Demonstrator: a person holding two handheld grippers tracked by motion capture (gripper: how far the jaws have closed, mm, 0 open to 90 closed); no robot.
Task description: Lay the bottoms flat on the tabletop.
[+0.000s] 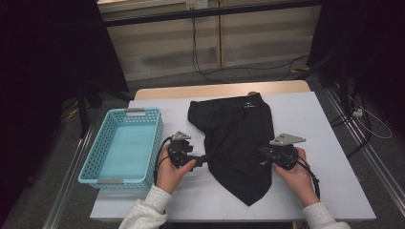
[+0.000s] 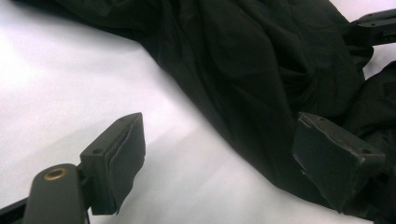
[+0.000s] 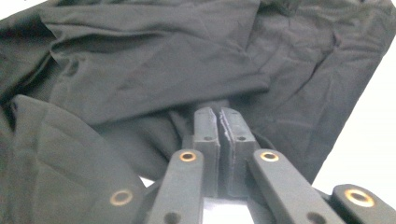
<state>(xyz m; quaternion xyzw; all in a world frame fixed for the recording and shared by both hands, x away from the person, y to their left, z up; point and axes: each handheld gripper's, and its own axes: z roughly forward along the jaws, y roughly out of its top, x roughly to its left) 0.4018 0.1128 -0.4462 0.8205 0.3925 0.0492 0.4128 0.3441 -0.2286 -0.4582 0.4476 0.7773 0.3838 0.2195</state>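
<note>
Black garment spread mid-table, clamped at its right edge and open-jawed at its left.

The white table (image 1: 329, 143) is seen first, with the black garment (image 1: 236, 138) laid across its middle, its long axis running from the far edge down to a point near the person; a blue basket (image 1: 125, 145) is set well to its left. The right gripper (image 3: 219, 114) is pressed together on a fold of cloth at the right edge. The left gripper (image 2: 219, 158) is held wide apart, the cloth's left edge lying just by its right-hand pad, unpinched.
</note>
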